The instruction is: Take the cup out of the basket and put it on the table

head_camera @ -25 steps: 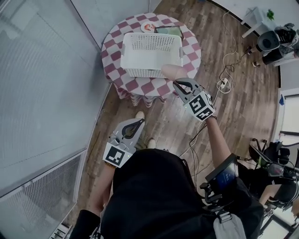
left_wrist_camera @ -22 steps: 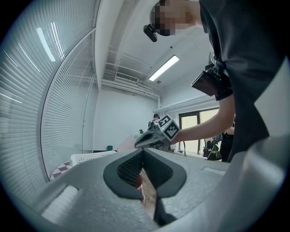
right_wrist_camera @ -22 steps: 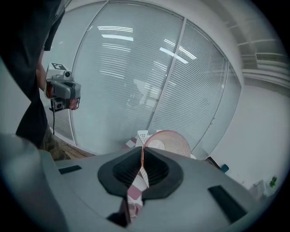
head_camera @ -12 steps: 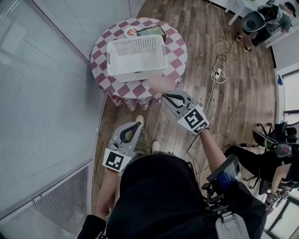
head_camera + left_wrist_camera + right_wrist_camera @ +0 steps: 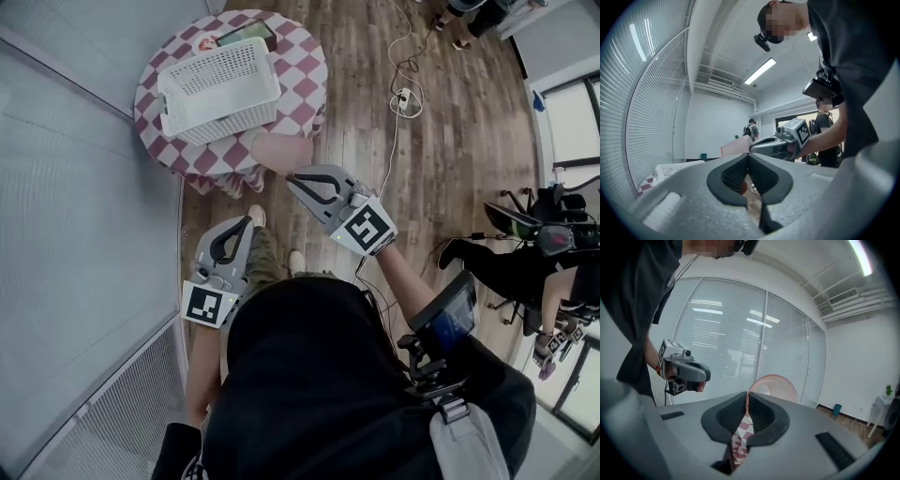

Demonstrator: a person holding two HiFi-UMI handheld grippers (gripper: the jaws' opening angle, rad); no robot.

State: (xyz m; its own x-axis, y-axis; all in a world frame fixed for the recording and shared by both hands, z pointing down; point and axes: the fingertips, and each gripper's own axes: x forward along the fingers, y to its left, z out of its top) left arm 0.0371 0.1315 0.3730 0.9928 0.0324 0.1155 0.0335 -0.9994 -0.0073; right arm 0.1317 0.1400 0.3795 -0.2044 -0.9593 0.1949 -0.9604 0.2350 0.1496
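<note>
Cup (image 5: 279, 153) clamped in right hand-held gripper (image 5: 294, 178).

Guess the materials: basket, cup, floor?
The basket looks like white moulded plastic, going by its perforated lattice walls. The cup is pink and matte with a fine speckle; plastic or paper, can't tell. The floor shows wood-grain planks; laminate or real wood is unclear.

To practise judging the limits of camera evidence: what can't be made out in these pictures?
Basket contents: head view, too small.
Items behind the basket: head view, too small to name.
Cup: right gripper view, lower part hidden by the right gripper.
Table: left gripper view, mostly hidden by the left gripper.
</note>
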